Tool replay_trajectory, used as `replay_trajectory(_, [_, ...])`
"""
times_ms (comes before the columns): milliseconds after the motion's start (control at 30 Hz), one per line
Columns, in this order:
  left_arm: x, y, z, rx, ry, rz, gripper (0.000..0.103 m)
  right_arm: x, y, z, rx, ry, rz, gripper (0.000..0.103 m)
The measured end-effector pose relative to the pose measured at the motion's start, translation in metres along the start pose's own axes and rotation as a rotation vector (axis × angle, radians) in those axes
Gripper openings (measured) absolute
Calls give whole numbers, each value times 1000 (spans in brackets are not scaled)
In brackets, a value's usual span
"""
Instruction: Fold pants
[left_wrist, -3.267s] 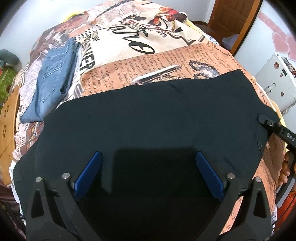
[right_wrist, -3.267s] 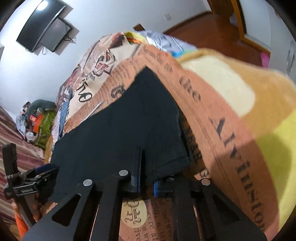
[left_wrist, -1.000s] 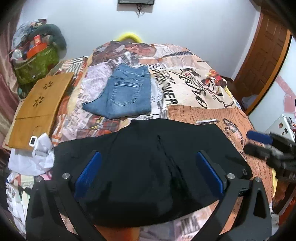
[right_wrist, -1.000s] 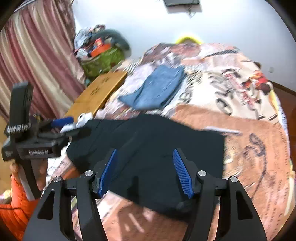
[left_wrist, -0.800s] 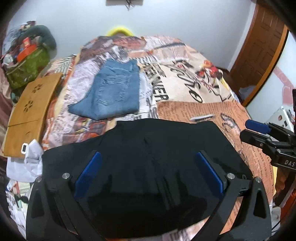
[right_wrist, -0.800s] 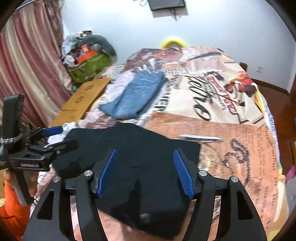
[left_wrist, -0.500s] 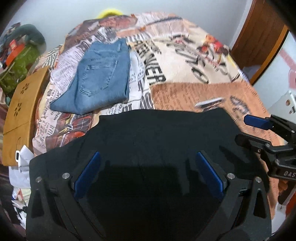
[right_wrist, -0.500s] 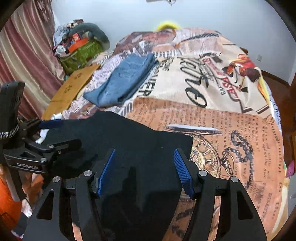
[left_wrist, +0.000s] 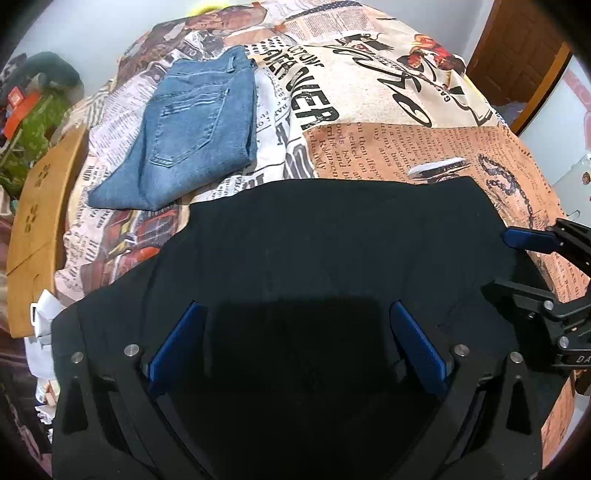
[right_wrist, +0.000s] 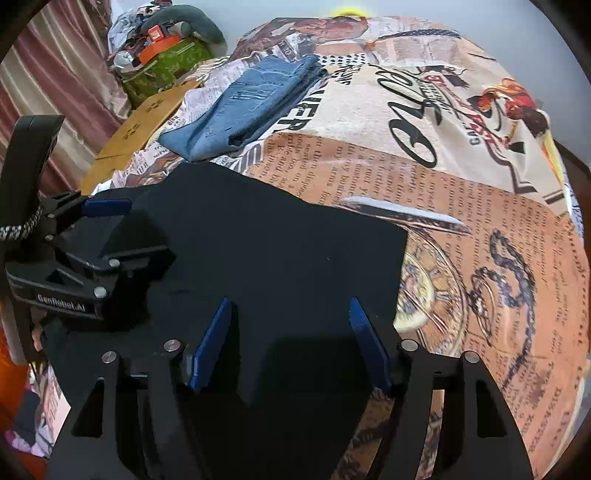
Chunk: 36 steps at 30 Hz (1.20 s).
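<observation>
Black pants (left_wrist: 325, 254) lie spread flat on the printed bedspread, also in the right wrist view (right_wrist: 280, 251). My left gripper (left_wrist: 295, 343) is open and empty, close above the pants' near part. My right gripper (right_wrist: 291, 332) is open and empty above the pants' right portion; it shows at the right edge of the left wrist view (left_wrist: 532, 258). The left gripper shows at the left of the right wrist view (right_wrist: 107, 229), jaws apart over the pants' left part.
Folded blue jeans (left_wrist: 192, 129) lie farther back on the bed, also in the right wrist view (right_wrist: 251, 103). A wooden board (left_wrist: 40, 206) and a green bag (right_wrist: 162, 70) sit to the left. A wooden door (left_wrist: 517, 55) stands back right.
Earlier the right gripper was shut on the pants' edge; it has let go. Both grippers have lowered closer over the flat pants, jaws staying open.
</observation>
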<state>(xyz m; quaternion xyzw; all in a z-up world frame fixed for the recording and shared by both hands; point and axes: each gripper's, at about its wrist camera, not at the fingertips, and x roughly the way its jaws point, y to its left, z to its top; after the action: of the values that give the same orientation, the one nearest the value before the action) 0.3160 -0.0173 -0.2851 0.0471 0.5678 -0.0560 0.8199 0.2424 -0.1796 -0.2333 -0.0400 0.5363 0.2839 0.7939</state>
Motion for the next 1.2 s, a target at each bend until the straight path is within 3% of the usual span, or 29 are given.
replay_trajectory(367, [-23,-9,-23,45,-56,121,103,-25,-18,-35,100,-23,-42,74])
replay_trajectory(633, [-35,-4,-46,3,-64,102,103,-47,-23,-54,130,-56,-79,76])
replay_trajectory(933, [-64,5,-61,-46,-115,121,103,-72,-8,-48,106,-133,-92,76])
replay_trajectory(1200, [-115,45,-80,-165,-247,174,103,-90,31,-30,42,-221,-53,77])
